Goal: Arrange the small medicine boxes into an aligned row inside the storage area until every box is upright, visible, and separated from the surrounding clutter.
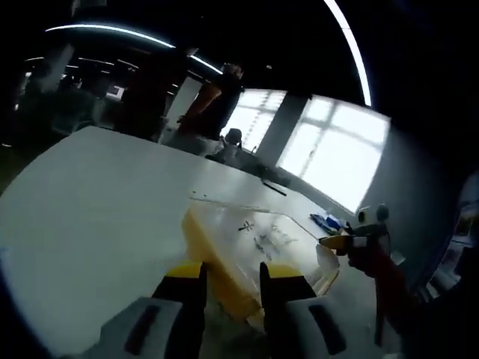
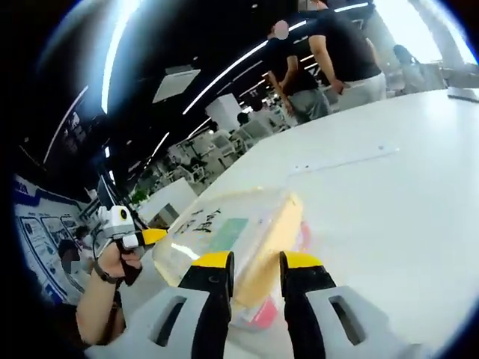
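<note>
In the left gripper view, the left tool (image 1: 232,278) rises from the bottom edge with its two yellow-tipped black jaws standing apart, open, and nothing is pinched between them. Just beyond the jaw tips, a clear plastic storage bin with a yellow base (image 1: 251,258) sits on the broad white counter (image 1: 97,202), its transparent lid bearing dark handwritten marks. Whether the jaw tips touch the bin's near edge cannot be told. The small medicine boxes themselves cannot be made out through the lid in this view. At the bin's far right corner, the right tool (image 1: 340,241) comes in from the right, held by a hand, with its yellow tip at or just beside the bin's rim. A small blue object (image 1: 327,221) lies on the counter past the bin, too small to identify. Bright windows (image 1: 337,153) stand behind the counter, and a person in dark clothing (image 1: 217,101) is standing at its far side. In the right gripper view, the right tool (image 2: 256,271) also shows its yellow-tipped jaws spread, open, framing the near end of the same bin (image 2: 232,239); a green and white shape shows through the lid, and something pink lies low at the near end, both blurred. To the left, the left tool (image 2: 146,238) is held in a hand (image 2: 112,262) near the bin's far end. People stand beyond the counter (image 2: 389,187).
</note>
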Tool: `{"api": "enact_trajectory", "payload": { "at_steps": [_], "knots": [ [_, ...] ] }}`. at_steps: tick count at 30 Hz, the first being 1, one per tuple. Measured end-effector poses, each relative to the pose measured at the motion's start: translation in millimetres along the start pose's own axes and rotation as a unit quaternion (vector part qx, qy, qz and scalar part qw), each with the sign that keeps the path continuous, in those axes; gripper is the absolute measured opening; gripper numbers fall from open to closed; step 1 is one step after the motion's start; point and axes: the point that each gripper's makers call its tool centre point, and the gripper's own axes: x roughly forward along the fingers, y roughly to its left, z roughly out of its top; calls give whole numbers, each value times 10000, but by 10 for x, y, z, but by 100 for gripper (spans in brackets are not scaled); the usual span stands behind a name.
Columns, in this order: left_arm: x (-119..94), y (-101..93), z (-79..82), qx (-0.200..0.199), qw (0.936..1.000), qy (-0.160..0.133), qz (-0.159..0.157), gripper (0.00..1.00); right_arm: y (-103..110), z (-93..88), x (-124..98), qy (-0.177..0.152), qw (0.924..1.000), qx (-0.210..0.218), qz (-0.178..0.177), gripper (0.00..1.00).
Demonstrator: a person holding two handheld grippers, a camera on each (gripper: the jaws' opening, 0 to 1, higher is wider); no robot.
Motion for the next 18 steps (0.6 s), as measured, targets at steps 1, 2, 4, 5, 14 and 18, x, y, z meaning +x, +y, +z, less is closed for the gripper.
{"api": "enact_trajectory", "payload": {
  "at_steps": [1, 2, 4, 5, 14, 18],
  "knots": [
    [-2, -13, -14, 25, 10000, 83, 3, 27, -1, 0, 3, 37, 10000, 39, -2, 22],
    [-4, -14, -25, -4, 9999, 148, -35, 27, 2, -2, 2, 49, 10000, 49, -4, 22],
    [10, -94, -98, -480, 9969, 430, -442, 29, 0, 5, 21, 121, 9999, 52, 2, 22],
    [8, -66, -117, -771, 9945, 525, -477, 29, -5, 6, 28, 158, 9999, 59, -5, 22],
    [59, 36, -44, -592, 9970, 403, -304, 29, 117, -156, 120, 384, 9961, 787, -87, 33],
    [87, 90, -42, -696, 9969, 271, -265, 29, 102, -158, 102, 252, 9967, 752, -189, 34]
  ]
}}
